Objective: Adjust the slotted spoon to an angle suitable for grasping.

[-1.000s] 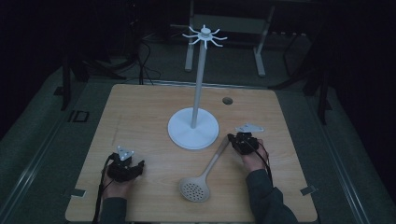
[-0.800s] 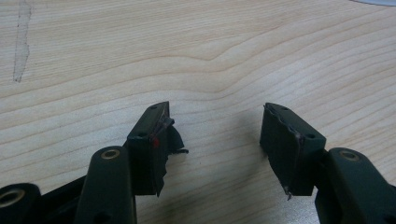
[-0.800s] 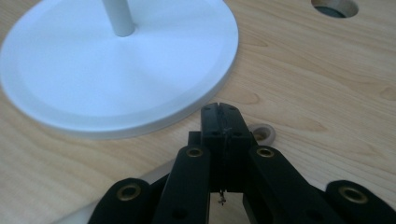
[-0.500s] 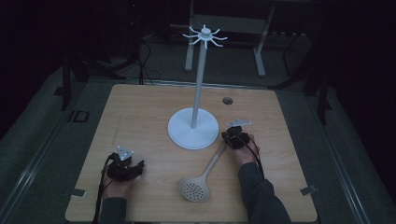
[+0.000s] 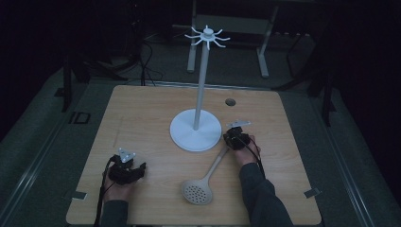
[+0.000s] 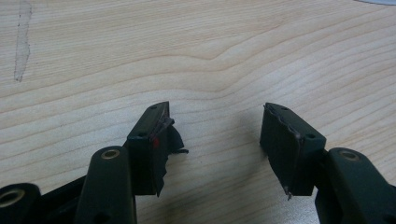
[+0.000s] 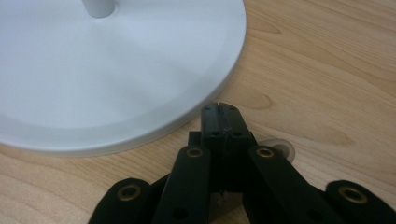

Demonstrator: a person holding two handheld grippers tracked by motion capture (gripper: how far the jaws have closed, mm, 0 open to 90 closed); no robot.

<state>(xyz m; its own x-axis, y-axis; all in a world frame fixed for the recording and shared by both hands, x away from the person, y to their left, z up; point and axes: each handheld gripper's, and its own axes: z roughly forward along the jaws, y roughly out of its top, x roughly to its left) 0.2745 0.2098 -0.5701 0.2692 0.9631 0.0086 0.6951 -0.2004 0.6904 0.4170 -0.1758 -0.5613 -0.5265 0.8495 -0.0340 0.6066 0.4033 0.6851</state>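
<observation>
Left gripper (image 5: 126,169) is resting on the table (image 5: 142,118) near the front left, jaws standing apart with bare wood between them, not engaged. Nothing is hanging on the white hook stand (image 5: 196,130) yet, so the job looks barely started. The pale slotted spoon (image 5: 208,177) is lying flat right of centre, perforated round bowl toward the front edge, handle running up to the right gripper (image 7: 220,108), whose jaws are pressed together at the handle end (image 7: 281,150); whether they're actually pinching it, can't tell.

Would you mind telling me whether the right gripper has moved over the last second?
Yes. The right gripper has shifted left, closing on the round white stand base beside the slotted spoon's handle end.
</observation>
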